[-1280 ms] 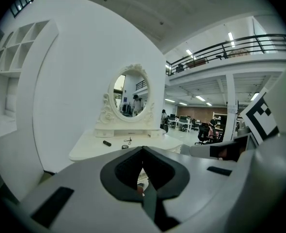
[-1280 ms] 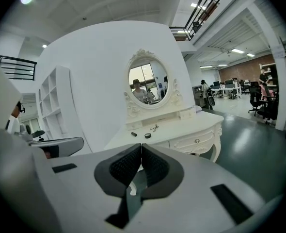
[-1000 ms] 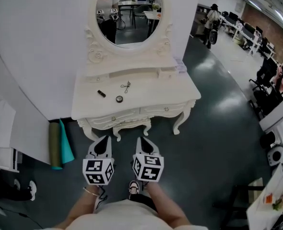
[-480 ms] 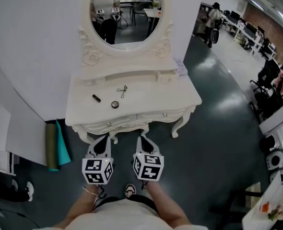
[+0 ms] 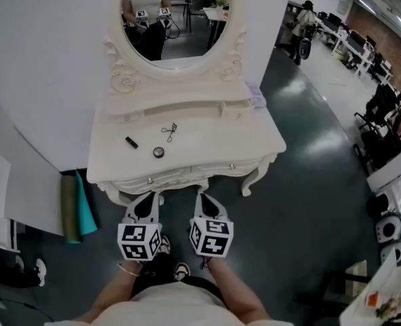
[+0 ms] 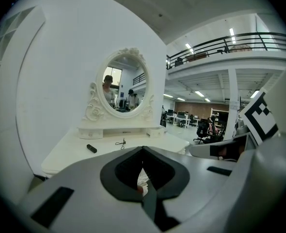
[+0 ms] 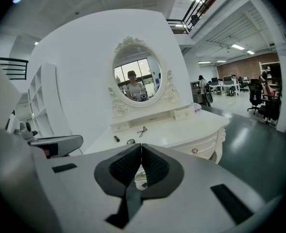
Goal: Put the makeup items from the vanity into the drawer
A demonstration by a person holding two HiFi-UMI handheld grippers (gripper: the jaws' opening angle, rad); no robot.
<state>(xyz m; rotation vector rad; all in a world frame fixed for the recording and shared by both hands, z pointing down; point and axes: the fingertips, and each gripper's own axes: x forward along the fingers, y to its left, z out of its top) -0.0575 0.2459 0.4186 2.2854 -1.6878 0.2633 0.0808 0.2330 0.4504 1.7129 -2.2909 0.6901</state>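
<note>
Eyelash curler [image 5: 168, 132], black tube [image 5: 130, 142] and small round case [image 5: 158, 152] lying apart on white bench [image 5: 221, 138] below oval mirror [image 5: 170, 19], left tool [image 5: 148, 197] and right tool [image 5: 202, 197] both closed and empty, short of bench front

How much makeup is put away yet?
None. The tube, curler and compact lie on the vanity; its drawers are shut. Nothing is in hand: the left gripper and right gripper are shut, empty, short of the vanity. Left: open a drawer, move all three.

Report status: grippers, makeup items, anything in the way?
Shut, empty: left gripper, right gripper, short of vanity. On top: black tube, round compact, eyelash curler; drawers closed. Nothing in the way.
</note>
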